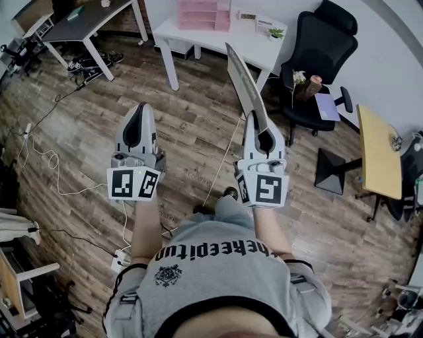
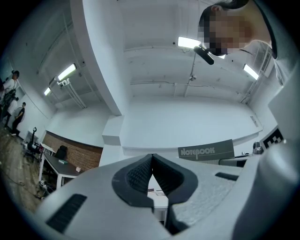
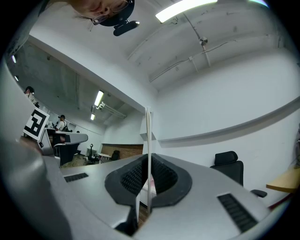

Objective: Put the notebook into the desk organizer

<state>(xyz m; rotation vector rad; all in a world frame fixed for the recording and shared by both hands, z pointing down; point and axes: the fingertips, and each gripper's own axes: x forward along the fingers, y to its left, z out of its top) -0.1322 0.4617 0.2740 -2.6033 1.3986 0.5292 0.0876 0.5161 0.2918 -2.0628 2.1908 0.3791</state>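
My right gripper (image 1: 254,117) is shut on a thin grey notebook (image 1: 246,86), which sticks out forward past the jaws over the wooden floor. In the right gripper view the notebook (image 3: 148,136) appears edge-on as a thin line pinched between the pads of that gripper (image 3: 148,157). The left gripper (image 1: 140,109) is held level beside it, shut and empty. In the left gripper view the jaws of this gripper (image 2: 152,157) meet, and the notebook (image 2: 206,151) shows its printed cover off to the right. The pink desk organizer (image 1: 203,14) stands on the white table (image 1: 231,41) ahead.
A black office chair (image 1: 317,46) stands right of the white table, holding a few items. A dark desk (image 1: 86,23) is at the far left, a wooden side table (image 1: 378,152) at the right. Cables (image 1: 46,158) trail across the floor. A small plant (image 1: 276,33) sits on the white table.
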